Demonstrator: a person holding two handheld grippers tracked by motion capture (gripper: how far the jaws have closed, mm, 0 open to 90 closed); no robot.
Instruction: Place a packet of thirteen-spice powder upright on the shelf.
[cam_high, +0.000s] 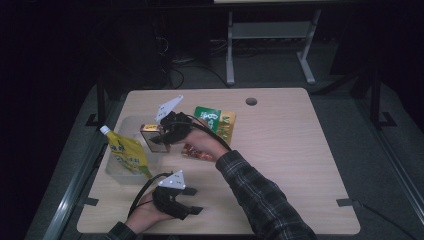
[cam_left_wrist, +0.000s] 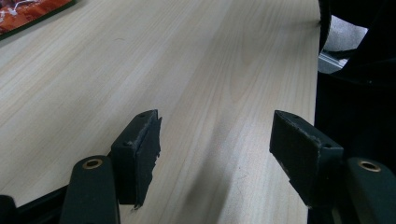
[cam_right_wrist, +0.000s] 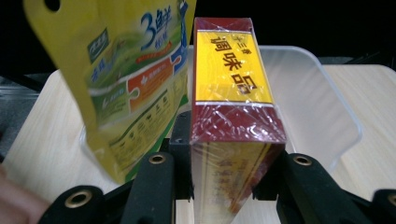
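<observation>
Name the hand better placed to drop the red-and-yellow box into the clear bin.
Right. Its tongs already clamp the box beside the clear bin; the left tongs rest open and empty over bare table.

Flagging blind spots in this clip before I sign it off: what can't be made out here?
- Clear bin: its inside is hidden in the high view by the yellow pouch.
- Red and yellow box: its lower end is cut off by the right gripper view's bottom edge.
- Snack packets: print too small; the right gripper and forearm cover part.
</observation>
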